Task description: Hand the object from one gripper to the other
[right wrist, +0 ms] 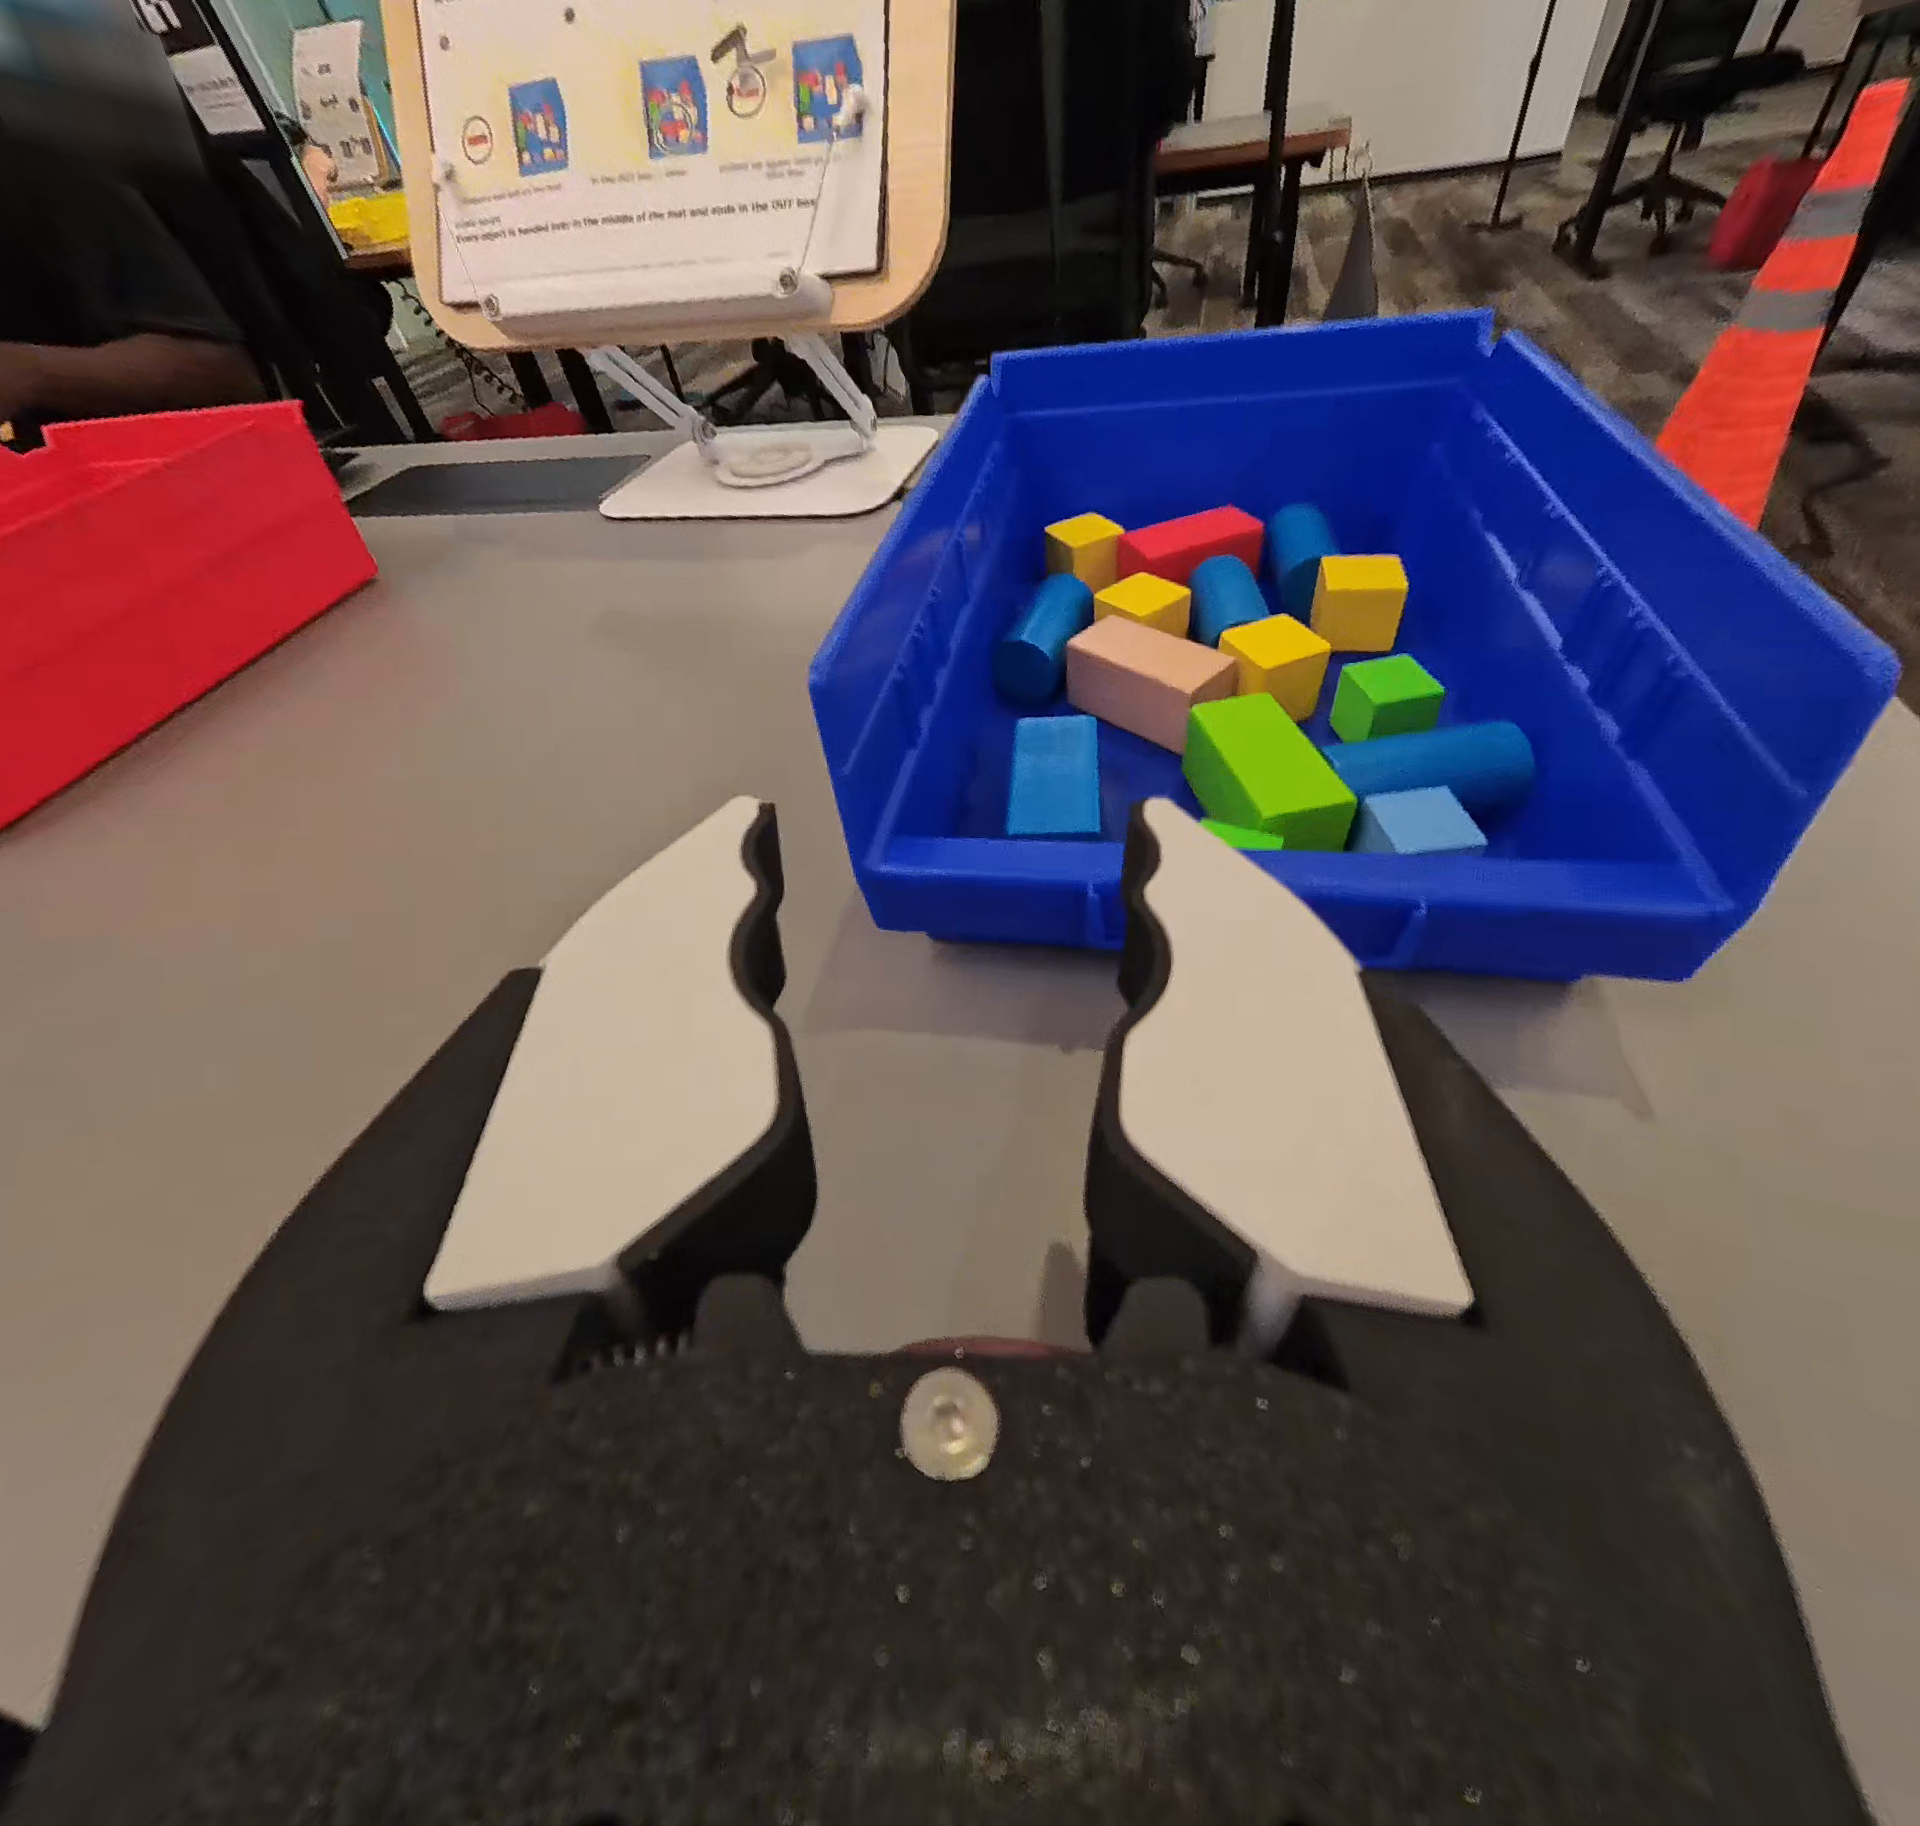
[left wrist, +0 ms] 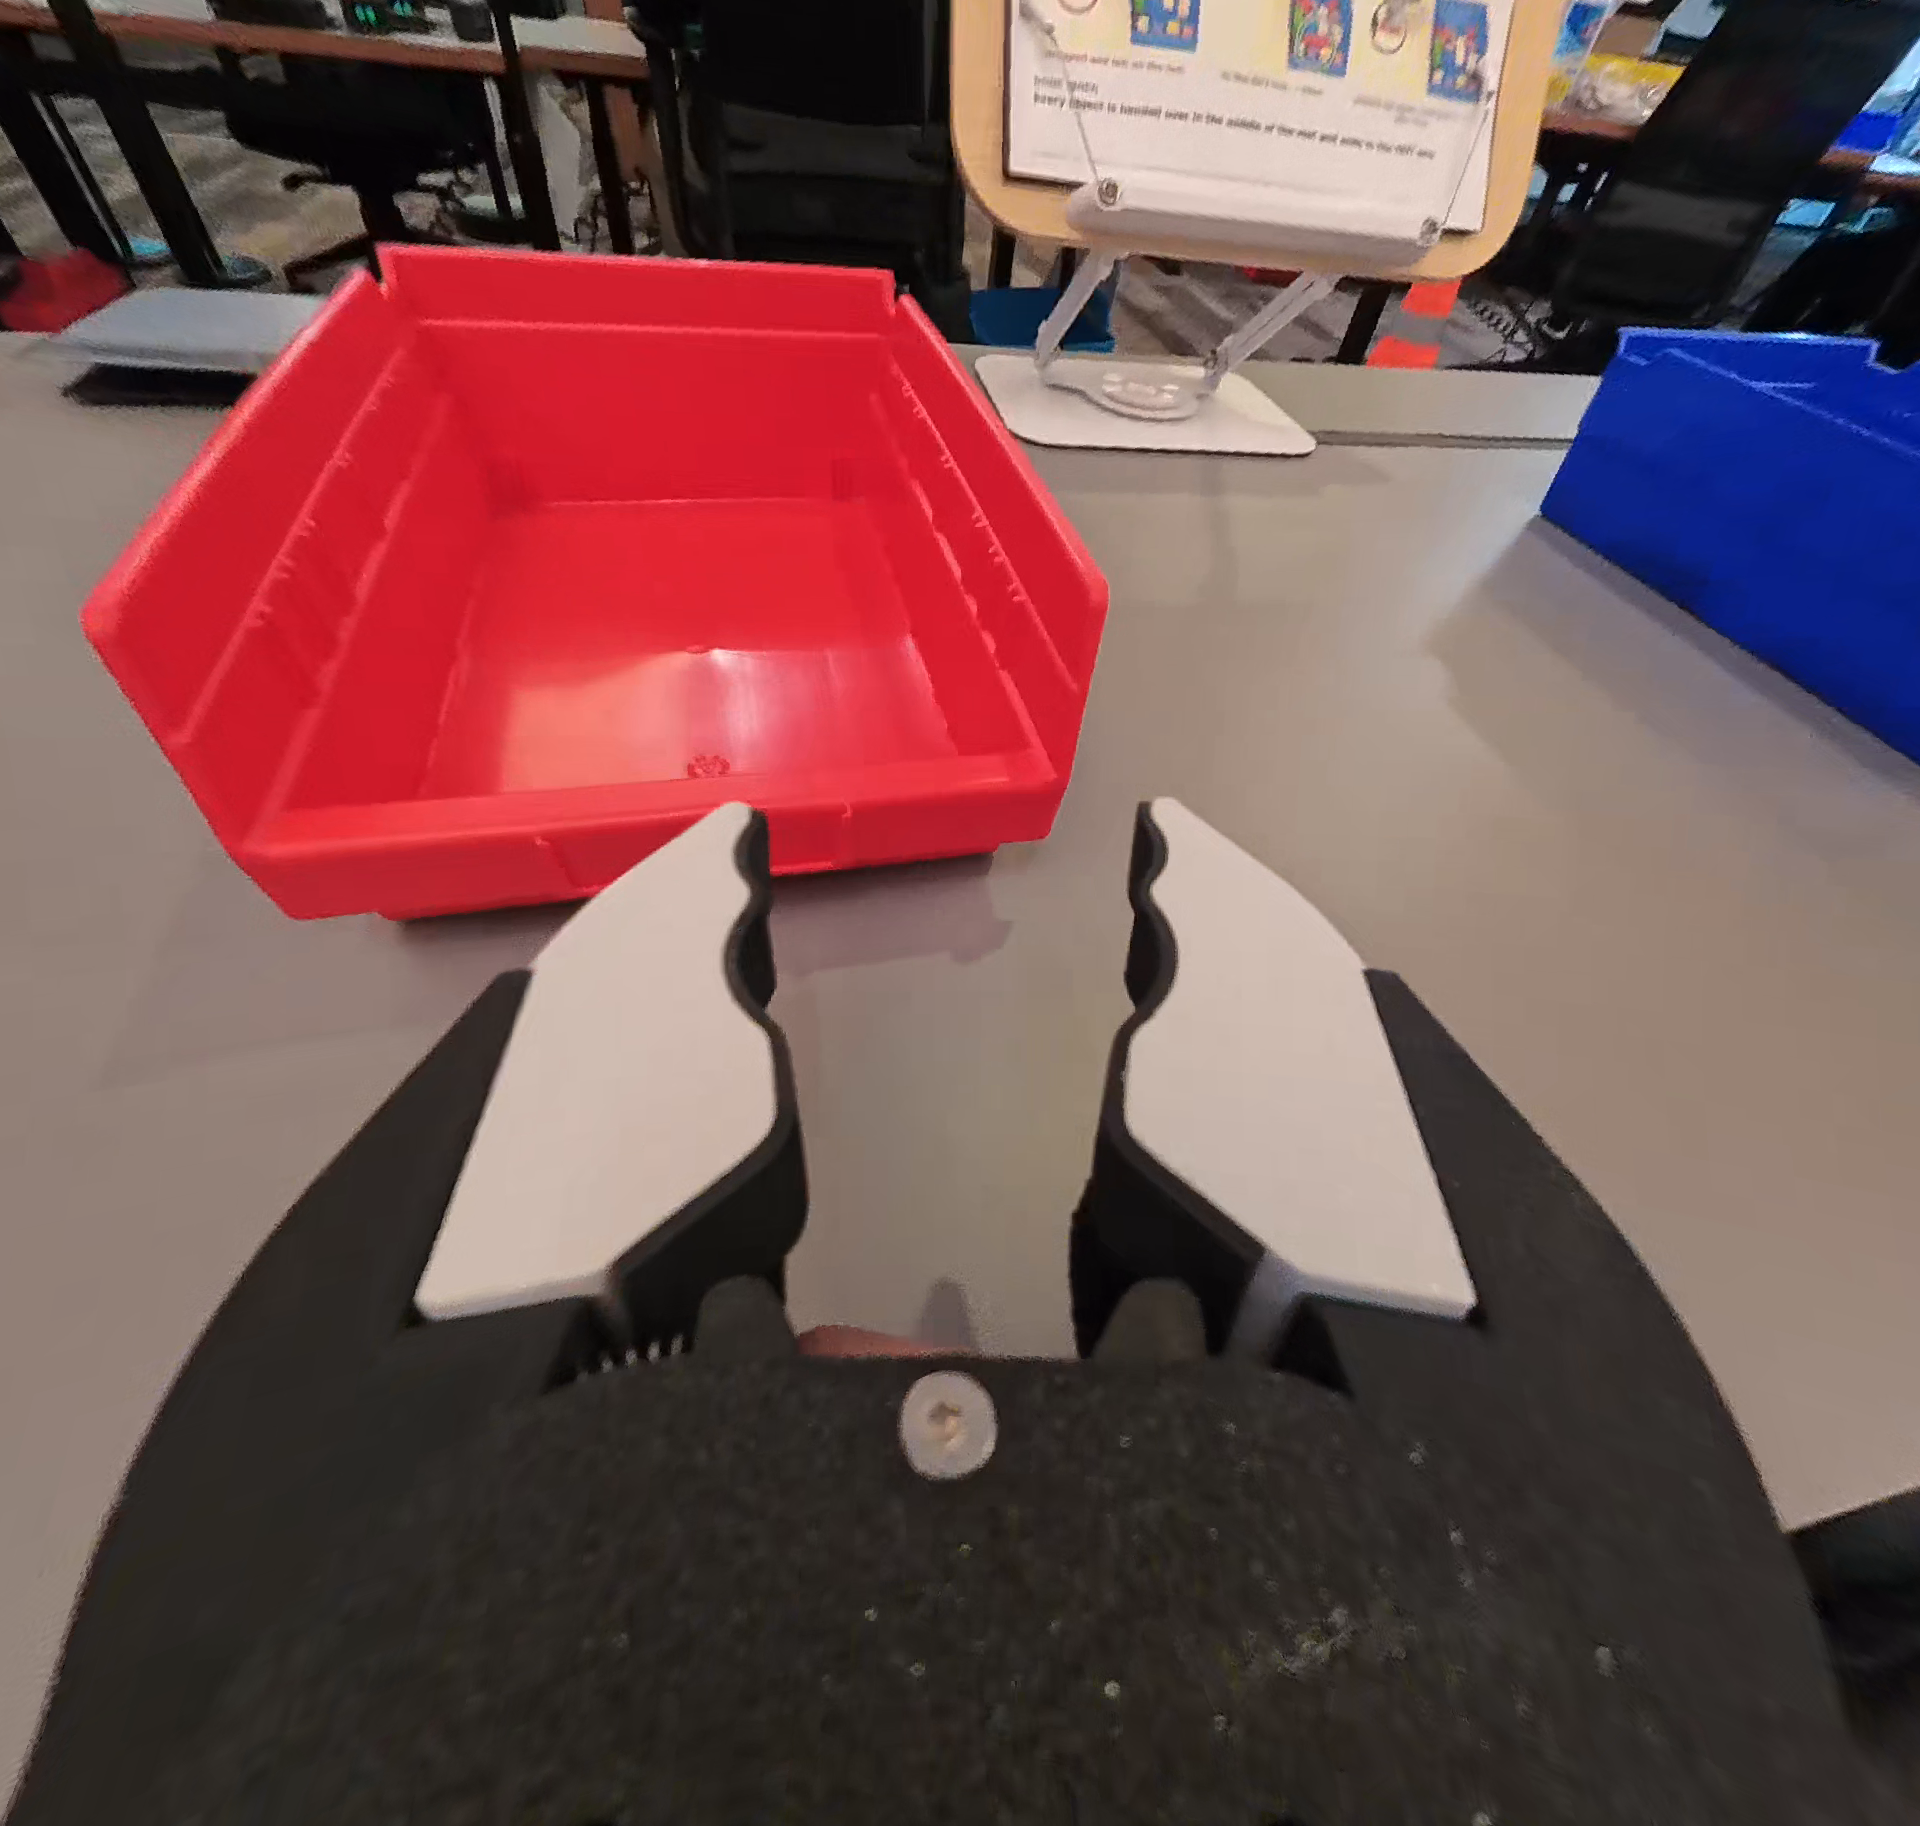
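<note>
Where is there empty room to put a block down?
The grey table is bare between the red bin and the blue bin. The red bin's floor is empty too. The blue bin is crowded with blocks. Both tongs are open and empty.

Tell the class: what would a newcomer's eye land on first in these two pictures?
Probably the blue bin on the grey table, ahead of the open right gripper, heaped with coloured wooden blocks. Next, the empty red bin in front of the open left gripper.
</note>
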The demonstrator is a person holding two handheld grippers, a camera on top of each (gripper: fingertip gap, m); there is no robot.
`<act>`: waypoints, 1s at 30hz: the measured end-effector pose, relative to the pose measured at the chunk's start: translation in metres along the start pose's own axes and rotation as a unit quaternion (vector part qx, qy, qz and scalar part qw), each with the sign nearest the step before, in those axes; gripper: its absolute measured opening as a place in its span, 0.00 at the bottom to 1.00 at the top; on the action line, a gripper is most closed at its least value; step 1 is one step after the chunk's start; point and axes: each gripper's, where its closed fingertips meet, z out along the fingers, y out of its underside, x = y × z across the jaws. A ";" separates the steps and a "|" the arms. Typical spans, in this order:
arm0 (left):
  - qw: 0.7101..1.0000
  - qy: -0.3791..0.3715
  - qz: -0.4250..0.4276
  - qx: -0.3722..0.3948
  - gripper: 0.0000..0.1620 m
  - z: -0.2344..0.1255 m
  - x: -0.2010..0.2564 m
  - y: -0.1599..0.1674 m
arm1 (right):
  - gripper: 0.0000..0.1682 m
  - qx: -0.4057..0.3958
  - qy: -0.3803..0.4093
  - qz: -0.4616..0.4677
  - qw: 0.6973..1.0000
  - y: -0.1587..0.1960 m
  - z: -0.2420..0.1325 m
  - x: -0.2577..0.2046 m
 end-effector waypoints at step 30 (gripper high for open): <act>0.995 0.078 0.043 -0.047 0.39 0.009 0.070 0.013 | 0.36 -0.028 0.010 -0.044 0.999 0.018 0.007 -0.002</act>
